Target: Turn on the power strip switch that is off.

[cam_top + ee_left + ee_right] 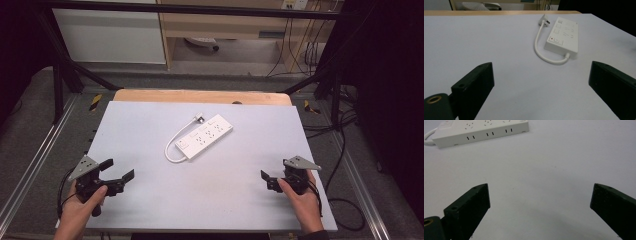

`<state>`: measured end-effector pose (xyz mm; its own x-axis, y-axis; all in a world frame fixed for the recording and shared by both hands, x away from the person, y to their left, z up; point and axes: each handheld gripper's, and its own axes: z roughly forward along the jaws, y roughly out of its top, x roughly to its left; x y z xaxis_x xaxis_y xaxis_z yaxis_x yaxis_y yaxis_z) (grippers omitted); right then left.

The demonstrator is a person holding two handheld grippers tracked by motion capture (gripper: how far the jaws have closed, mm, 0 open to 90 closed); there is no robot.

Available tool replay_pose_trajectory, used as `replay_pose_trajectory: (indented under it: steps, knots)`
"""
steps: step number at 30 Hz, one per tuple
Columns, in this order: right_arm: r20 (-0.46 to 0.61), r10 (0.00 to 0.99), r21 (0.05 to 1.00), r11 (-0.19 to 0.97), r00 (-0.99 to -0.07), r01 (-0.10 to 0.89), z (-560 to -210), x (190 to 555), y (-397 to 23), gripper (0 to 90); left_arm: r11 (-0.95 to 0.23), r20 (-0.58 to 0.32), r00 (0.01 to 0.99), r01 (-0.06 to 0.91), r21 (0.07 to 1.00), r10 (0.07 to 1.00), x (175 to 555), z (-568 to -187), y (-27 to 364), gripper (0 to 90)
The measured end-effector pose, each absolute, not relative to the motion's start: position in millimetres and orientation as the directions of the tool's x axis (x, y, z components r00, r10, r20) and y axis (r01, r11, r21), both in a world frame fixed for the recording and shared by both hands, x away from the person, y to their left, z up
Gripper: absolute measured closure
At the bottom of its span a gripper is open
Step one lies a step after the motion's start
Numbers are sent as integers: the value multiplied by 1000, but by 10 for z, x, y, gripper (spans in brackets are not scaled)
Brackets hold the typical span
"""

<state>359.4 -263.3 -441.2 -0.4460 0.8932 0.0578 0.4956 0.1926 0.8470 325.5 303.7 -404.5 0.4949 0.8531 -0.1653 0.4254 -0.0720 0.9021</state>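
At the table's (150, 210) near edge, the left hand-held gripper (119, 170) and right hand-held gripper (265, 178) rest with jaws spread wide, gripping nothing. Farther off, between them at mid-table, the white power strip (205, 137) lies diagonally, near-left to far-right, its short cord (172, 145) looping off its near-left end.

Table (150, 200) with pale grey top and wooden far edge.
A white power strip (206, 137) lies flat near its centre, short cable (173, 145) curled alongside.
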Motion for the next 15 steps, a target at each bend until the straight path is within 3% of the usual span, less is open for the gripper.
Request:
replay_pose_trajectory:
  steps: [15]
  knots:
    - [63,874,846,209,-482,491,-4409,3570,-2578,25,-81,-163,508,424,902,846,3362,-3886,2915,66]
